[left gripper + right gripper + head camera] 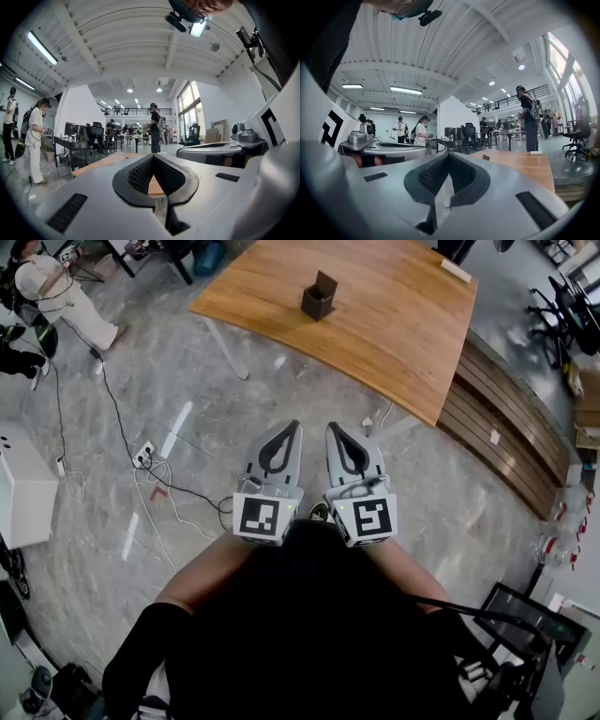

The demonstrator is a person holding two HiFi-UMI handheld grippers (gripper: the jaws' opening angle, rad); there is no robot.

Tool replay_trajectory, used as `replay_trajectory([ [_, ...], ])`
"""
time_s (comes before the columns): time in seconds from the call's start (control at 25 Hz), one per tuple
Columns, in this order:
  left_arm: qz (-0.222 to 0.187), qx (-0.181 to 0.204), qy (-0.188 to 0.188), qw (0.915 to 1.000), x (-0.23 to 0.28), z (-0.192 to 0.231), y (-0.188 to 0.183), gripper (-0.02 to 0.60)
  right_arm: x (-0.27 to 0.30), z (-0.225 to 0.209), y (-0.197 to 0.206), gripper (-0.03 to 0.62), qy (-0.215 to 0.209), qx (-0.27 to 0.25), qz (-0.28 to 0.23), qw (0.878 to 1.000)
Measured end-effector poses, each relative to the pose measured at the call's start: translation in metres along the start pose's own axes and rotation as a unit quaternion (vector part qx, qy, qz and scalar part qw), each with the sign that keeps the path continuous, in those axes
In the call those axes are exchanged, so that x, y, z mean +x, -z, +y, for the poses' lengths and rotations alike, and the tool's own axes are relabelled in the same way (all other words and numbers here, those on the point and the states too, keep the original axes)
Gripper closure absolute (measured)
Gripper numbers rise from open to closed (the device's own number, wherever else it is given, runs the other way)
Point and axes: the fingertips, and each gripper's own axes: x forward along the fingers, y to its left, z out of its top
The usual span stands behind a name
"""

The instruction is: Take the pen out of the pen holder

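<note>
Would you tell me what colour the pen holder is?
The pen holder is dark, nearly black; it shows best in the head view.

The person is wearing black clothing point(309, 624), leaving the forearms bare. The left gripper point(295, 426) and right gripper point(331, 427) are each showing a pale grey shell with narrow black slots point(65, 213), black ribbed pads point(138, 173), and a white cube point(261, 517) carrying black square markers.
</note>
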Motion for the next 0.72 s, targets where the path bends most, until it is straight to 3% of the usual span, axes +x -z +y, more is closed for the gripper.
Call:
replay_trajectory([
  [0.36, 0.004, -0.010, -0.032, 0.9994, 0.031, 0.001, 0.010, 0.575, 0.011, -0.038, 0.000, 0.582, -0.020, 0.026, -0.017, 0.999],
  [0.72, 0.009, -0.008, -0.029, 0.9995, 0.109, 0.039, 0.023, 0.575, 0.078, -0.085, 0.019, 0.582, -0.007, 0.028, 0.001, 1.000],
])
